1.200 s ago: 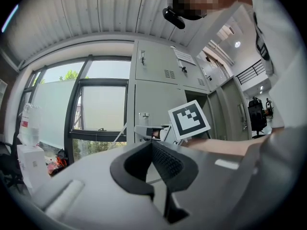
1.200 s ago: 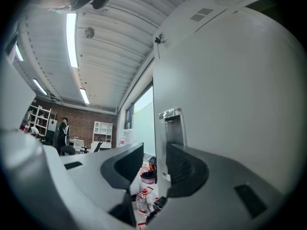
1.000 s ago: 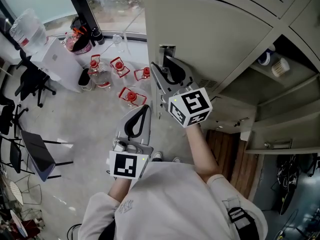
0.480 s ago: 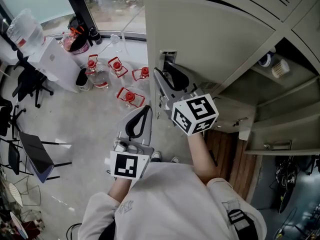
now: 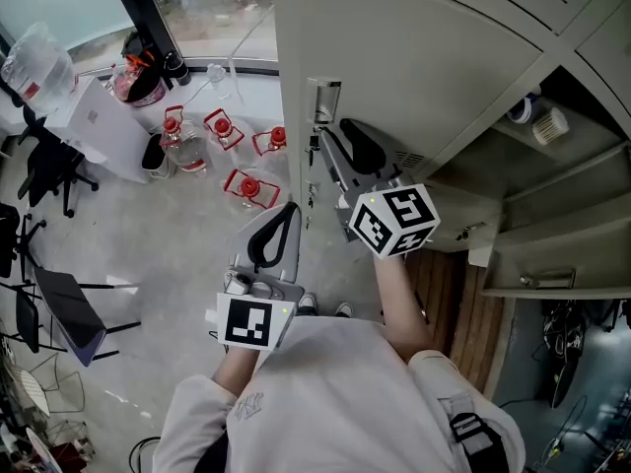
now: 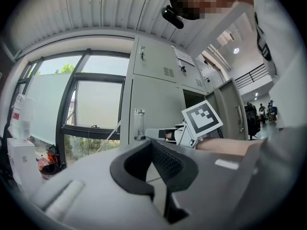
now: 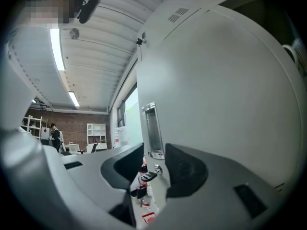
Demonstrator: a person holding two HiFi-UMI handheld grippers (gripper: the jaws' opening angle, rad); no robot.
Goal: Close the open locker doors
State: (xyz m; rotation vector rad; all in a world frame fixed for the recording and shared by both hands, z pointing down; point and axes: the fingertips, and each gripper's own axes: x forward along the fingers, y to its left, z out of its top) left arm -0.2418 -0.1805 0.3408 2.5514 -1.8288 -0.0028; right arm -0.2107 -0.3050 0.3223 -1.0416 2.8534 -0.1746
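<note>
Standing open over a grey concrete floor (image 5: 187, 244), the pale grey locker door (image 5: 414, 57) fills the upper middle of the head view, its recessed handle (image 5: 325, 100) near its free edge. Left of the door, red-capped water jugs (image 5: 246, 187) sit on the floor below a large window (image 5: 212, 13), with black chairs (image 5: 49, 161) farther left. Right of the door, the locker's open compartment (image 5: 552, 166) shows shelves. The right gripper (image 5: 340, 144) lies level along the door just below the handle, its bare forearm (image 5: 399, 299) stretched out. Its jaws are spread, and the door's free edge stands between them without being pinched. The left gripper (image 5: 284, 217) is held level, lower and left of the door, apart from it, with jaw tips pressed together on nothing.
</note>
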